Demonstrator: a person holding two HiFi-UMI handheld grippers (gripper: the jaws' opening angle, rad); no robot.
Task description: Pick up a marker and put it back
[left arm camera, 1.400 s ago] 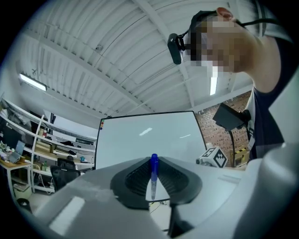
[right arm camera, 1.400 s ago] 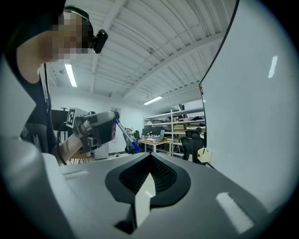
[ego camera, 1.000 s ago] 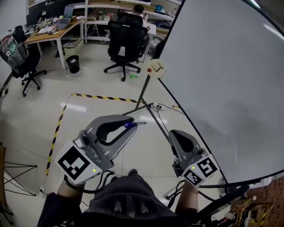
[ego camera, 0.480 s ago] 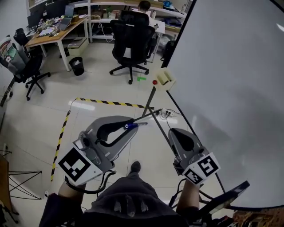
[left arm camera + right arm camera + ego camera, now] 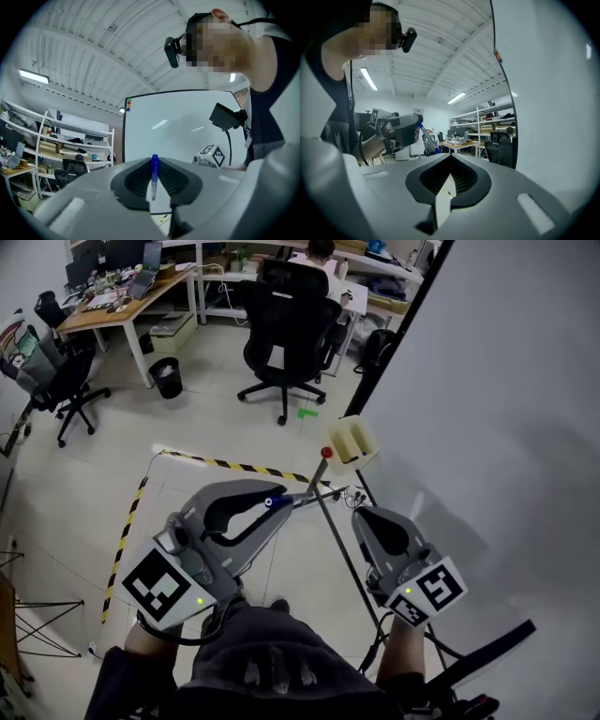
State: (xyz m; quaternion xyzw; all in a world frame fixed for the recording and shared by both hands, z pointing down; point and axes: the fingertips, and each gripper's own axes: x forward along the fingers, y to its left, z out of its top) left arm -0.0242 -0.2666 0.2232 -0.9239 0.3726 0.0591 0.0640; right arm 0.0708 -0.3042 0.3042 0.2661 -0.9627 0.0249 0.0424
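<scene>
While its jaws nearly meet, the left gripper [image 5: 281, 510] pinches a marker [image 5: 153, 174].

Even, fairly bright light falls from overhead. In the head view the pale floor [image 5: 84, 484] shows soft patches of sheen, and the whiteboard [image 5: 506, 381] carries a faint grey shadow beside the right gripper [image 5: 364, 517]. Straight lines bow towards the frame edges. Both gripper views are round fisheye pictures with black corners. A ceiling strip light [image 5: 33, 76] glares white, and pale streaks lie on the board. The marker [image 5: 153, 180] in the left gripper [image 5: 153, 159] is sharp; the grey body near the lens is soft.
</scene>
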